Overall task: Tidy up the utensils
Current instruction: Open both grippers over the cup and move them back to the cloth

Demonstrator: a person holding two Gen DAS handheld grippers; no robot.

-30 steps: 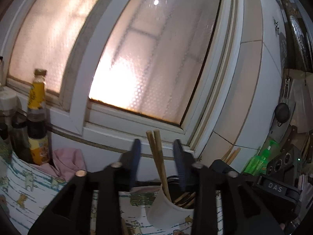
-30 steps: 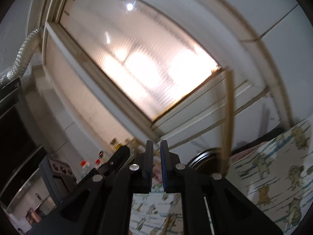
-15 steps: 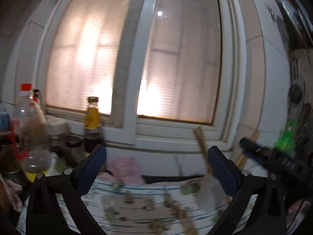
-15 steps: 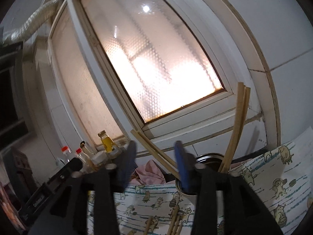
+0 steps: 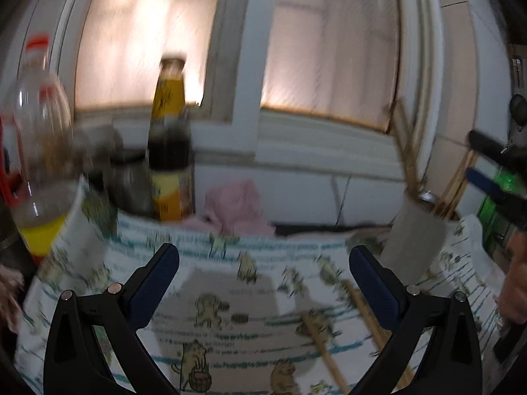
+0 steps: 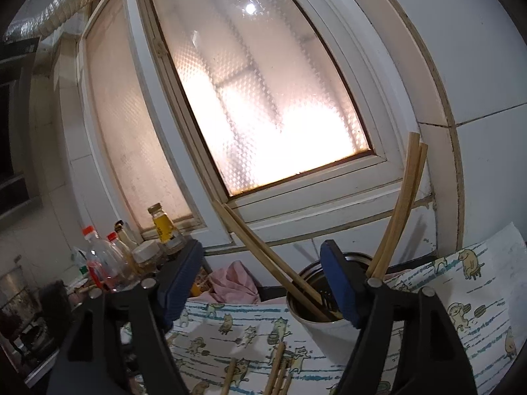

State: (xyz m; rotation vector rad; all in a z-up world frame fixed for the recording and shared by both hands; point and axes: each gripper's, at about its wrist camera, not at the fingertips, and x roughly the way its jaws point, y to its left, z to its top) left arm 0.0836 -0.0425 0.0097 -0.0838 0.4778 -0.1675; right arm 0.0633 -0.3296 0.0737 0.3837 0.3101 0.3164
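A pale cup point(image 6: 313, 324) stands on a cat-print cloth point(image 6: 461, 296) below the window. Two pairs of wooden chopsticks lean out of it, one pair to the left point(image 6: 250, 240), one to the right point(image 6: 405, 204). My right gripper point(image 6: 260, 256) hovers just before the cup with its jaws opening; the left-leaning pair shows in the gap, untouched by the pads. Loose chopsticks point(image 6: 276, 368) lie on the cloth below it. In the blurred left wrist view my left gripper point(image 5: 263, 263) stands wide open and empty over the cloth point(image 5: 214, 322), with loose chopsticks point(image 5: 322, 345) near its right finger and the cup point(image 5: 421, 230) further right.
Sauce and oil bottles point(image 5: 169, 151) point(image 6: 98, 256) crowd the left end of the sill, with a pink rag point(image 5: 237, 204) point(image 6: 234, 279) beside them. The frosted window and tiled wall close the back. A hand point(image 5: 517, 283) and the right gripper point(image 5: 494, 171) sit at the right edge of the left wrist view.
Both grippers have opened. The left one let go around the chopsticks in the cup, then swung left and down over the cloth. The right one released and rolled upright; chopsticks now stand in the cup.
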